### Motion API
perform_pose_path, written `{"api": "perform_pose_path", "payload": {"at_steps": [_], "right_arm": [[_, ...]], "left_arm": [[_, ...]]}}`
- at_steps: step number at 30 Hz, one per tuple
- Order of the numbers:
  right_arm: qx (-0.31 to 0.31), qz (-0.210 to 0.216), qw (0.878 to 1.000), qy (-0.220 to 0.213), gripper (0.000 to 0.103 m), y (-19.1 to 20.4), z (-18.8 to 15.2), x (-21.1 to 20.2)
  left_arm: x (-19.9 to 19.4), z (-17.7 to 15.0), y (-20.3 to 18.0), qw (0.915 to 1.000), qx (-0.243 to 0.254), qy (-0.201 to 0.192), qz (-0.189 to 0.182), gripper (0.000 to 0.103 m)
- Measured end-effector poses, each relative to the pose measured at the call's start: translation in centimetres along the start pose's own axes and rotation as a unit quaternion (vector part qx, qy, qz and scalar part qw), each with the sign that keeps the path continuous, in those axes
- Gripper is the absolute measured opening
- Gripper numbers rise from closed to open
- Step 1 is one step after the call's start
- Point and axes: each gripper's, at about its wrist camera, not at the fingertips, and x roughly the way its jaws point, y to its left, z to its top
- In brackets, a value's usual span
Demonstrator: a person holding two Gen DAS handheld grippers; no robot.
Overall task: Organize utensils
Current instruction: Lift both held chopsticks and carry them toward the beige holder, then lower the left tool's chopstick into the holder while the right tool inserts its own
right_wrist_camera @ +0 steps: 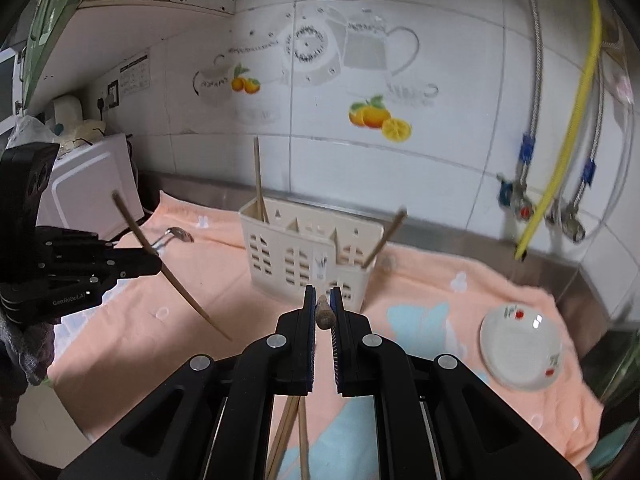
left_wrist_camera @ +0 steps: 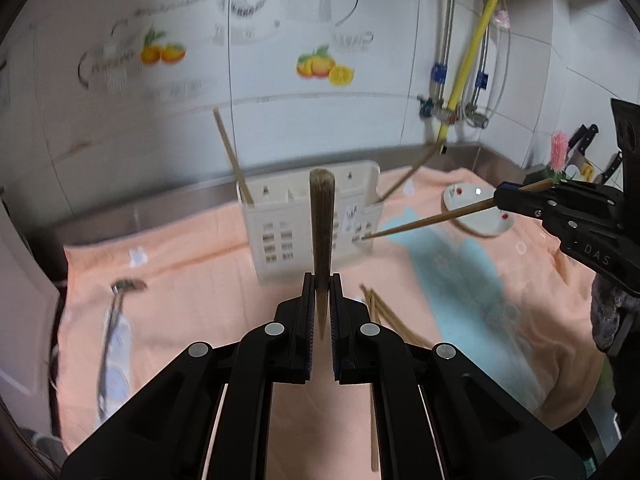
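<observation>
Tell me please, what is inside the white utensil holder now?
The utensil holder has one chopstick in its left compartment and another chopstick leaning out of its right. The walls hide the compartment bottoms.

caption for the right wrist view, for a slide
Right gripper and left gripper each hold a chopstick before the utensil holder.

Steel counter (right_wrist_camera: 460, 236) bears peach towel (right_wrist_camera: 168, 288); holder (right_wrist_camera: 304, 256), dish (right_wrist_camera: 520, 344), spoon (left_wrist_camera: 116, 320), chopsticks (left_wrist_camera: 384, 312) atop.

light: soft, even, indoor; blur: motion smear throughout (wall decals worst); edges: fisheye bending, dark vignette
</observation>
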Motion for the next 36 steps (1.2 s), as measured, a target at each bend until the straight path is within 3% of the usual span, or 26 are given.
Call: {"api": "perform_pose_path", "payload": {"at_steps": [10, 19, 26, 36], "right_arm": [[-0.01, -0.002, 1.0, -0.004, 0.007, -1.2, 4.7, -1.6], [-0.012, -0.019, 1.0, -0.014, 0.007, -2.2, 7.2, -1.4], [-0.001, -0.016, 0.999, -0.029, 0.007, -2.7, 8.9, -0.4], [0.016, -0.02, 0.998, -0.057, 0.007, -3.0, 11.7, 2.8]], "left_arm": [[-3.2, 6.5, 0.7, 0.9982, 0.009, -0.058, 0.016, 0.006], [-3.0, 11.3, 1.6, 0.9952, 0.009, -0.091, 0.035, 0.006], [-0.4, 12.7, 2.5, 0.9949, -0.007, -0.092, 0.04, 0.006], [4.2, 12.5, 4.6, 0.9968, -0.034, -0.062, 0.038, 0.006]]}}
